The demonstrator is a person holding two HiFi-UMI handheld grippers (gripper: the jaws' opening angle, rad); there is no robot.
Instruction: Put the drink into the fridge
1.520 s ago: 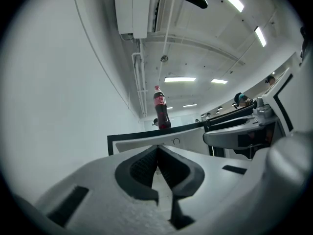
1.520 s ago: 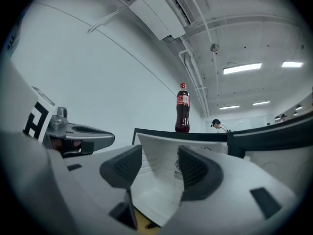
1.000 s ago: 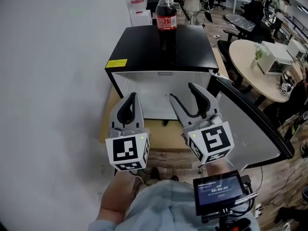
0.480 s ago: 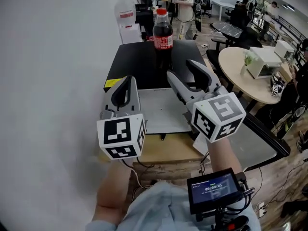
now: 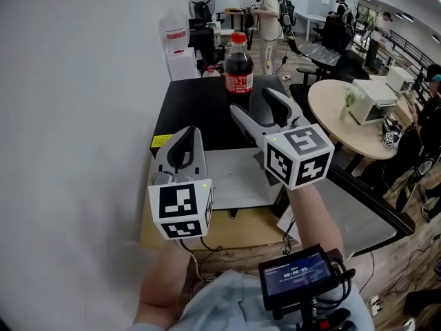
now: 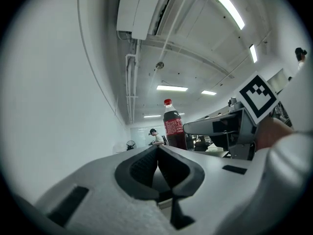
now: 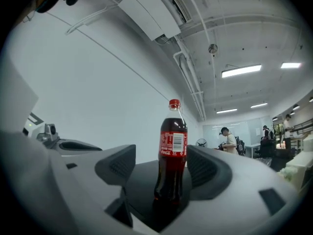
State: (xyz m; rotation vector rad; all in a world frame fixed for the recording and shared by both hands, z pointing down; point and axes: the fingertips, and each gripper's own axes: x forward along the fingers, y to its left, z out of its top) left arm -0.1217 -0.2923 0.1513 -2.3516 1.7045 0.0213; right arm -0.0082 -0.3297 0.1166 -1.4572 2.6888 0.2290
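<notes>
One cola bottle (image 5: 238, 64) with a red cap and a red label stands upright on the black top of one small fridge (image 5: 200, 105), towards the back edge. The one fridge door (image 5: 358, 205) hangs open on the right and the inside is white.

Two handheld grippers are raised in front of the fridge, one in each hand, each with a marker cube.

The left gripper (image 5: 186, 133) has its two jaws pressed together with nothing between them. In the left gripper view, the bottle (image 6: 173, 129) rises beyond the closed tips (image 6: 157, 147) and a little to their right, well clear of them.

The right gripper (image 5: 251, 102) has its two jaws spread wide, and they have just been opening. In the right gripper view (image 7: 160, 153), the bottle (image 7: 172, 151) lines up with the gap but stands farther off than the fingertips — neither pad touches it and nothing is gripped. The head view shows the same: the bottle stands apart, past the right gripper's tips.
</notes>
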